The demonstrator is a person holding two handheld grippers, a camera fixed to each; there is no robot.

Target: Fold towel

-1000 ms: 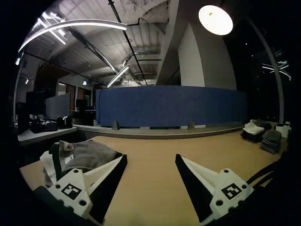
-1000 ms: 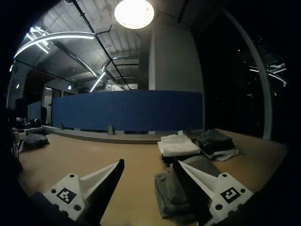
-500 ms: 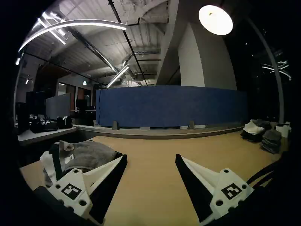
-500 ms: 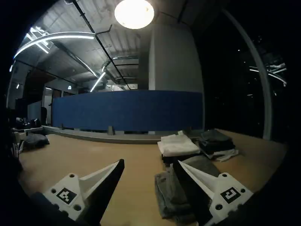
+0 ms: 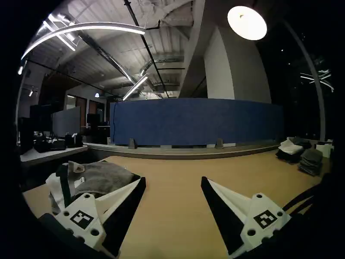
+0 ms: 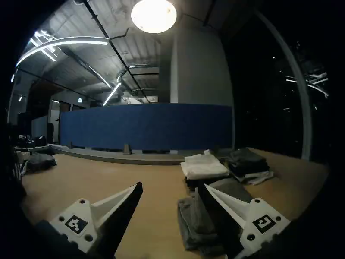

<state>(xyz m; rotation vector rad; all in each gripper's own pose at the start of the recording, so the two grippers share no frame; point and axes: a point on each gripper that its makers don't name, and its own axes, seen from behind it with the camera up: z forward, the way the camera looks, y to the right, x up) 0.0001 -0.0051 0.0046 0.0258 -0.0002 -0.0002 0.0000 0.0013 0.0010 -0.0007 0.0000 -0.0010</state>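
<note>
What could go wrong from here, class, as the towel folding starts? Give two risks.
1. The crumpled grey towel lies bunched with a white-and-black cloth; the open left gripper might pick up both.
2. The open right gripper hangs close to the folded grey stack; a careless sweep could topple it.

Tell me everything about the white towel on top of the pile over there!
The white towel is folded into a flat, neat rectangle and its cloth looks thick and soft. It lies on top of a dark folded pile on the wooden table, in front of the blue partition. A stack of dark grey towels sits close on its right; whether they touch is unclear. Nothing rests on it. The right tool is open and well apart from it.
</note>
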